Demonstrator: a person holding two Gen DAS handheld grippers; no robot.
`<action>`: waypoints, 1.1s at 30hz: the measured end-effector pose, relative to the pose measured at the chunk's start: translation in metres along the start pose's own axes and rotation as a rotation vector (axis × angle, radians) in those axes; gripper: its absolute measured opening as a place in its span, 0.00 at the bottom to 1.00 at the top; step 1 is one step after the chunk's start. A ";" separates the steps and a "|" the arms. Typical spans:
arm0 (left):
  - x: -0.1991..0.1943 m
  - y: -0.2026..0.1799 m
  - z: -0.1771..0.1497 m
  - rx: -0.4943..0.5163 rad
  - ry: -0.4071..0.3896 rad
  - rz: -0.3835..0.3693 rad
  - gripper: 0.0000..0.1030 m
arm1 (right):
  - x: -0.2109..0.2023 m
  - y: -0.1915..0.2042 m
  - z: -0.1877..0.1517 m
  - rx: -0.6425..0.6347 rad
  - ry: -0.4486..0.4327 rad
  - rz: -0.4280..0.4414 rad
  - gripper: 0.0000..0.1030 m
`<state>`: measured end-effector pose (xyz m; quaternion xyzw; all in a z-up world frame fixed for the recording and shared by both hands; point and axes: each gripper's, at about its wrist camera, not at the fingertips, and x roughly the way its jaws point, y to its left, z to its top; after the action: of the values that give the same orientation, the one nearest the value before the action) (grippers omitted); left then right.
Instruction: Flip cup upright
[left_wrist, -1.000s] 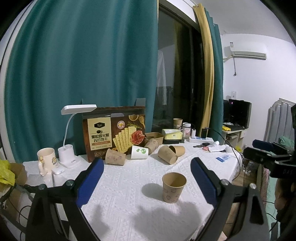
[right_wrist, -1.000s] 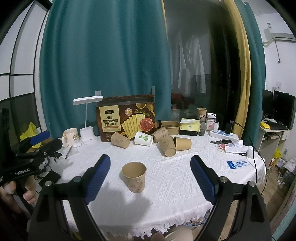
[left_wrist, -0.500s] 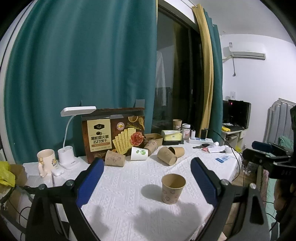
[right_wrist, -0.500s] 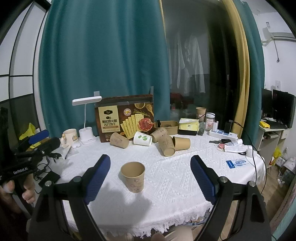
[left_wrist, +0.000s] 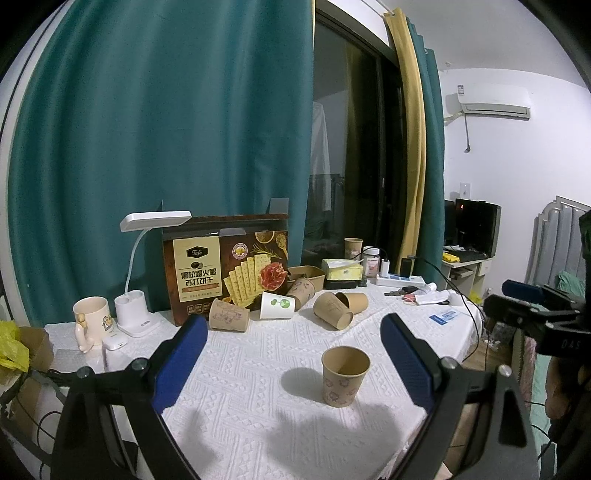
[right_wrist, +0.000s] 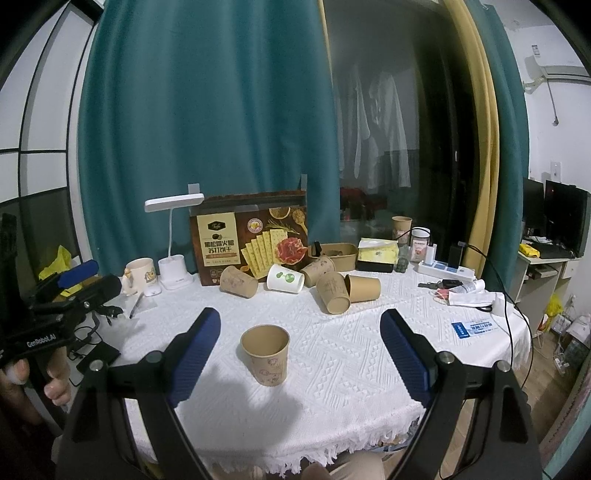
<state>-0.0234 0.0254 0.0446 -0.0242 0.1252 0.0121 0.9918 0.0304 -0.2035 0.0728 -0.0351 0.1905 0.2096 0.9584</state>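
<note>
At nine o'clock on the desk (right_wrist: 369, 354), which wears a white woven cloth, a cream mug (right_wrist: 139, 271) stands beside a white desk lamp (right_wrist: 173, 240). Toward eleven o'clock a brown cracker box (right_wrist: 249, 240) stands upright against the teal curtain (right_wrist: 207, 110). In front of the box lie tipped paper cups: a brown one (right_wrist: 238, 282), a white one with a green print (right_wrist: 285, 278), then three more brown ones (right_wrist: 334, 291) close together near twelve o'clock. The upright brown paper cup (right_wrist: 265, 354) stands alone near the front of the desk, mouth up, well apart from the others. The left tongs (left_wrist: 291, 356) are spread wide and empty, the cup between their blue pads but untouched. The right tongs (right_wrist: 301, 349) are likewise wide and empty. At two o'clock lies a white power strip (right_wrist: 447, 271).
</note>
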 end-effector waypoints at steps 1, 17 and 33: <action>0.000 -0.001 0.000 0.000 0.000 -0.001 0.92 | -0.001 0.000 0.000 -0.001 0.001 -0.001 0.84; 0.001 -0.004 0.002 0.007 -0.001 0.009 0.92 | 0.001 0.002 0.000 -0.002 -0.006 0.012 0.84; 0.000 -0.008 0.002 0.006 -0.004 0.011 0.92 | 0.002 0.003 -0.001 -0.002 -0.009 0.012 0.84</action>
<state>-0.0228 0.0178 0.0469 -0.0205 0.1234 0.0172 0.9920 0.0304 -0.2007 0.0715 -0.0337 0.1863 0.2159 0.9579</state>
